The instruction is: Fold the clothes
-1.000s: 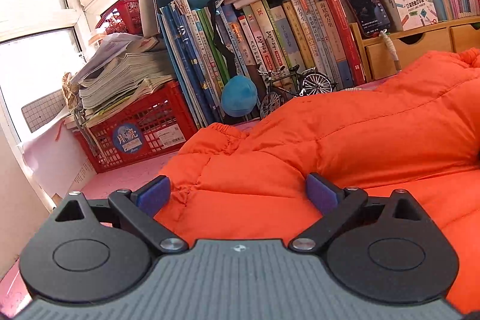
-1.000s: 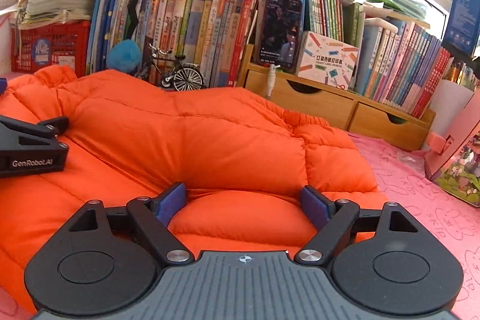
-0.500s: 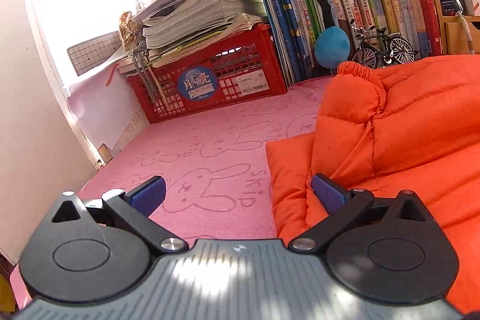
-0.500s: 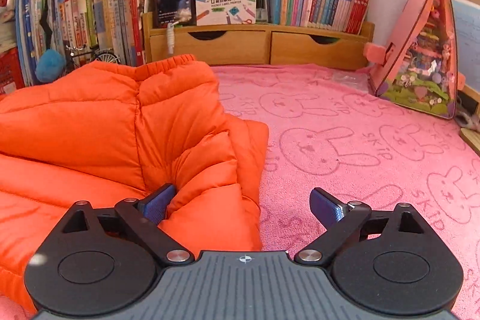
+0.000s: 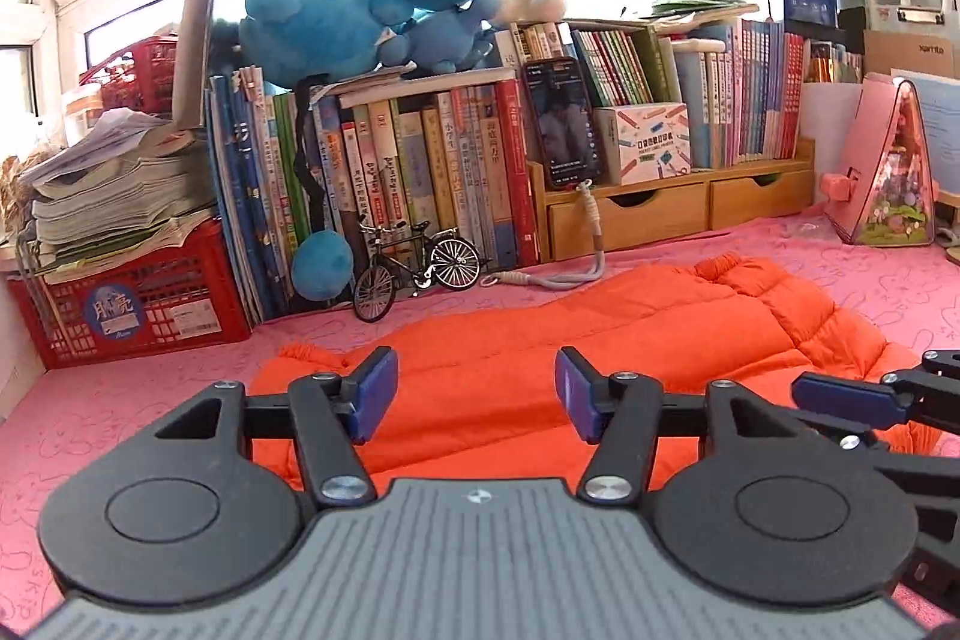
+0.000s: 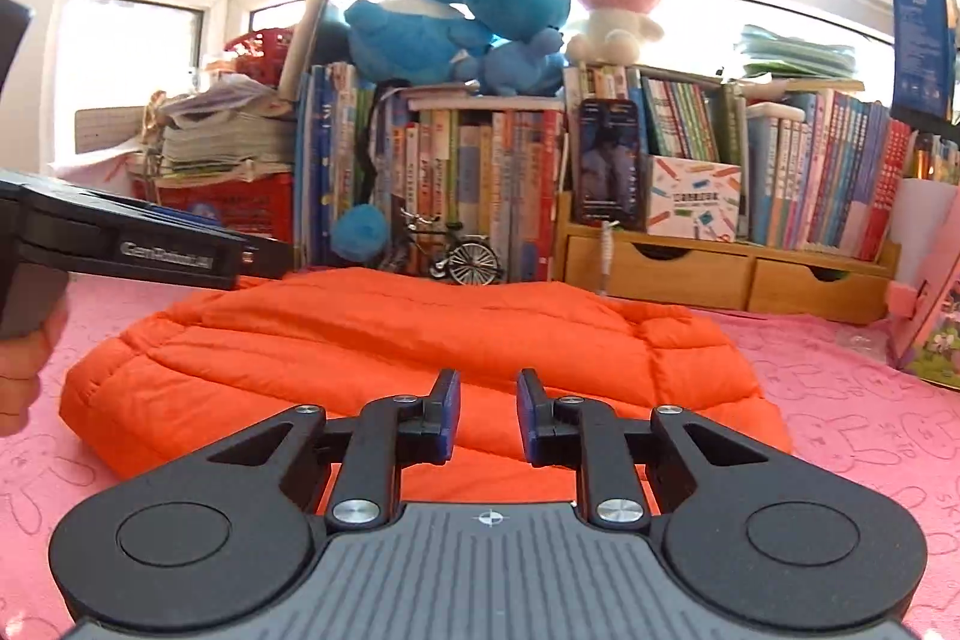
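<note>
Orange jacket (image 6: 420,340) lies before toy bicycle (image 6: 462,259); both hand-held grippers empty, apart.

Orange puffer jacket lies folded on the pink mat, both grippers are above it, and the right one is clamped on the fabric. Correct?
Not quite. In the right wrist view the right gripper holds nothing: its pads are narrowed but apart, with the orange jacket lying on the pink mat beyond them. The left gripper is open too.

the orange puffer jacket (image 6: 420,340) lies folded into a flat, quilted bundle on the pink bunny-print mat (image 6: 840,400).
</note>
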`<state>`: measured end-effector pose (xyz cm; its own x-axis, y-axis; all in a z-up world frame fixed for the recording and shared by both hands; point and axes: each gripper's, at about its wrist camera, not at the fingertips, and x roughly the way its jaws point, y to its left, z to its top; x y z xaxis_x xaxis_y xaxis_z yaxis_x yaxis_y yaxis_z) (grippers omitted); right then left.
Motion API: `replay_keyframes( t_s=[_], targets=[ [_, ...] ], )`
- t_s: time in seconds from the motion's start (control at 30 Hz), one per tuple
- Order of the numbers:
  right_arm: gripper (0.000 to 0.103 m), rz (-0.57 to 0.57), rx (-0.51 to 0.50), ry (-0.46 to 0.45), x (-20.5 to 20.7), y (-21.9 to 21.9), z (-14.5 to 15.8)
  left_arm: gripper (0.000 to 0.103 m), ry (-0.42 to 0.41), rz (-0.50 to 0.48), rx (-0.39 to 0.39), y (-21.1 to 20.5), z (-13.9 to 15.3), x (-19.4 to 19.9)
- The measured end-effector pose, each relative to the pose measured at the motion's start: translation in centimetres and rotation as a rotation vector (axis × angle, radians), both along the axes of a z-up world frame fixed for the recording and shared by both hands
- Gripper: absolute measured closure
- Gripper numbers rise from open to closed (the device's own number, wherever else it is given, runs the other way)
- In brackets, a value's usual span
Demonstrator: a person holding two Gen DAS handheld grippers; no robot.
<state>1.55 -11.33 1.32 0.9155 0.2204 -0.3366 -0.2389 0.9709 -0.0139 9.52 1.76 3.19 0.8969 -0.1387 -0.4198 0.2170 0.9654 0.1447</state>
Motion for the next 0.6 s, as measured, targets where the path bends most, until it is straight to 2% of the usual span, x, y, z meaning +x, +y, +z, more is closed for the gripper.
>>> replay_keyframes(
  t_s=[0.07,0.17,0.37,0.53,0.6],
  targets=[
    [0.081,0.018,0.023,0.031,1.0,1.0,-0.4,0.046,0.067,-0.003,-0.012,-0.7,-0.9,1.8],
    [0.081,0.028,0.046,0.087,2.0,1.4,-1.3,0.046,0.154,0.044,0.0,-1.4,-2.4,4.7],
    [0.081,0.03,0.086,0.152,2.9,1.1,-2.5,0.043,0.148,0.123,0.14,-2.9,-3.3,9.9],
    [0.081,0.031,0.119,0.205,3.6,0.8,-3.5,0.038,0.231,0.188,0.164,-3.5,-4.6,14.3],
    [0.081,0.032,0.132,0.227,3.8,0.6,-3.9,0.038,0.236,0.196,0.18,-3.7,-5.4,14.8]
  ],
)
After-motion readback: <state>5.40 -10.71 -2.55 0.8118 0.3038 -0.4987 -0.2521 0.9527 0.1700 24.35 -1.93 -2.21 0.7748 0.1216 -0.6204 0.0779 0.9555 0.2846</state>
